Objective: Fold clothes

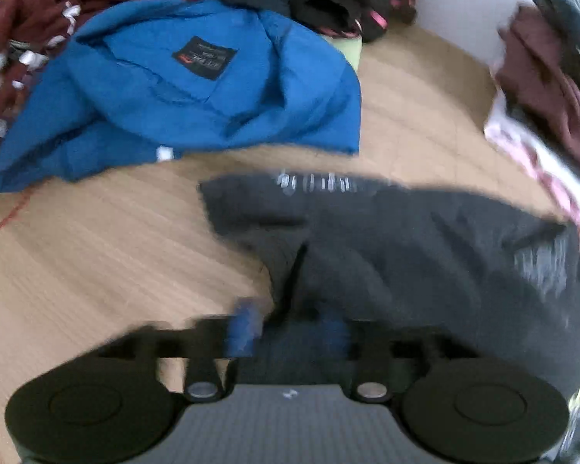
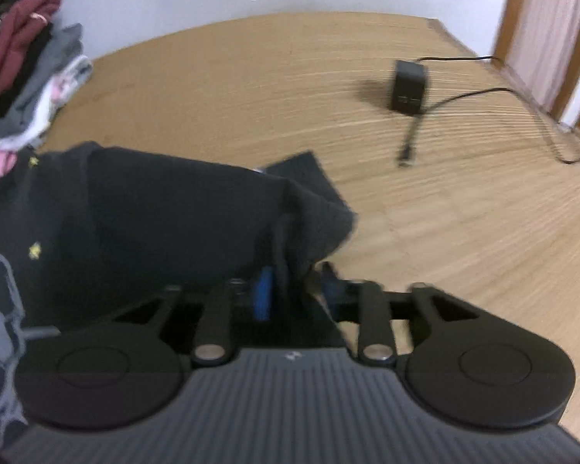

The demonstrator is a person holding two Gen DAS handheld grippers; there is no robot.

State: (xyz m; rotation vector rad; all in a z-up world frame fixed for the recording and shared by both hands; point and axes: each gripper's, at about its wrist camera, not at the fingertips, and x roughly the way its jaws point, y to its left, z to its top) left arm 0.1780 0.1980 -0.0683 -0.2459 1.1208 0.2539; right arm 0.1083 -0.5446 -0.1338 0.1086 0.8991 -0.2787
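The dark shirt (image 1: 406,239) lay on the wooden floor (image 1: 96,251) directly under and just ahead of both tongs, stretched crosswise between them. Its long axis ran left to right in the scene, so each hand had one end of the same near edge. Neither hand was clearly the nearer; each tool sat right over its own end of the cloth.

The left tongs (image 1: 290,328) stood partly apart, with the shirt's left portion lying between the blue pads (image 1: 243,328). Blur hid whether those pads pressed the cloth, so I cannot tell if it was gripped. The right tongs (image 2: 294,294) were likewise partly apart, with a raised ridge of the shirt (image 2: 174,212) standing up between them. Their right finger appeared clear of the fabric, so they looked loose rather than clamped.

The shirt was black or very dark grey, soft and rumpled rather than flat. It had a row of pale lettering along its far edge, small yellow stars and a pale printed figure toward the near left of the right view.

Far left lay a blue jacket (image 1: 197,89) among maroon and black clothes. A pile of clothes (image 2: 23,58) sat by the wall, and a black charger (image 2: 408,85) lay well apart to the far right.
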